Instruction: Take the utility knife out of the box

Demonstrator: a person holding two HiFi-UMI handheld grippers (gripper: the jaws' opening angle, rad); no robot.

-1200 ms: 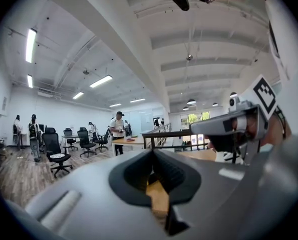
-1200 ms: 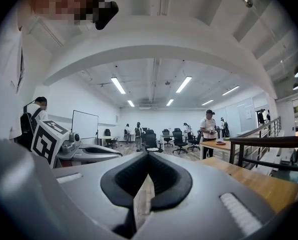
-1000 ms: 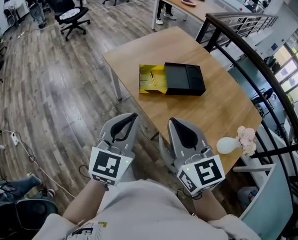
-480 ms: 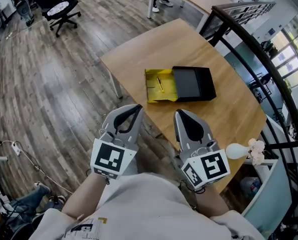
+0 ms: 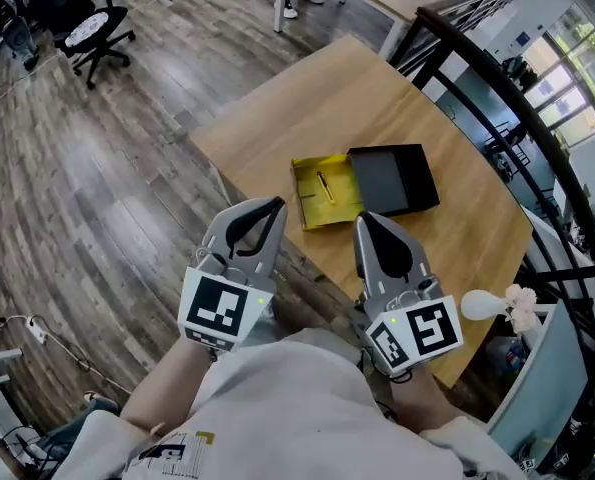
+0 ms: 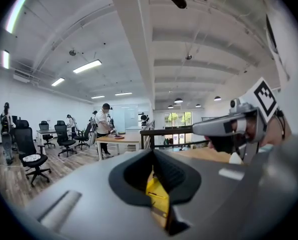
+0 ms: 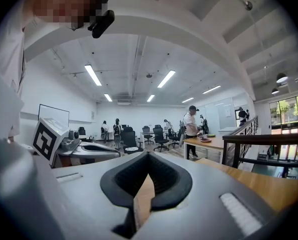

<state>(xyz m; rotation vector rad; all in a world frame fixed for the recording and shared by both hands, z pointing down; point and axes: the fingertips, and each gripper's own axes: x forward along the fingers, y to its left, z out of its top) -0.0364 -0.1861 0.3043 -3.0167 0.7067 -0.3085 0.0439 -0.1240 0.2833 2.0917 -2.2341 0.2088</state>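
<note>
An open office with plank flooring spreads round a wooden table (image 5: 377, 98), and near its closer edge sits the box: a yellow tray (image 5: 343, 193) with its black cover (image 5: 392, 179) pulled off and lying right against it. That leaves the utility knife (image 5: 324, 186) exposed, lying lengthwise in the tray. I carry my left claw (image 5: 274, 205) and right claw (image 5: 364, 218) side by side close to my body, short of the table edge, each pinched closed on nothing (no reason to spread them before I am over the tray). They point almost level because I am not yet above the box. I judge the next move needs one claw tipped down and opened across the knife's narrow body.
</note>
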